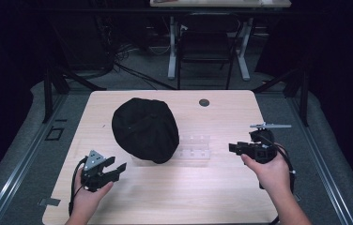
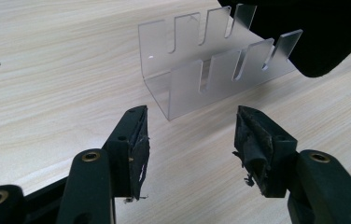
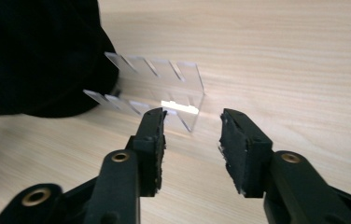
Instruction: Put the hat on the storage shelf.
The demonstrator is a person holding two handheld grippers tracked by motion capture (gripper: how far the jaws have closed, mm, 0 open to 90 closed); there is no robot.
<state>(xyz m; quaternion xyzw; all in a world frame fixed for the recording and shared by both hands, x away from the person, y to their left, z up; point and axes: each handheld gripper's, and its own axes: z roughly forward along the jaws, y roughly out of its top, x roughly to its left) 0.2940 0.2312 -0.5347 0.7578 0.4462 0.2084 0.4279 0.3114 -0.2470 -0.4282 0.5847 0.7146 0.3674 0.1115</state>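
On the wooden surface [image 1: 174, 197] | black cap [image 1: 144, 129] overlaps clear slotted acrylic rack [image 1: 194, 149] | left gripper [image 1: 116, 168], right gripper [image 1: 233, 148]: fingers released, empty | risk: light rack may slide or tip if nudged.

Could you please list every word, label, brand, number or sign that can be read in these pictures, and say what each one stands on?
There are none: no readable text on the black cap, the clear slotted rack, the wooden table, the left gripper or the right gripper.
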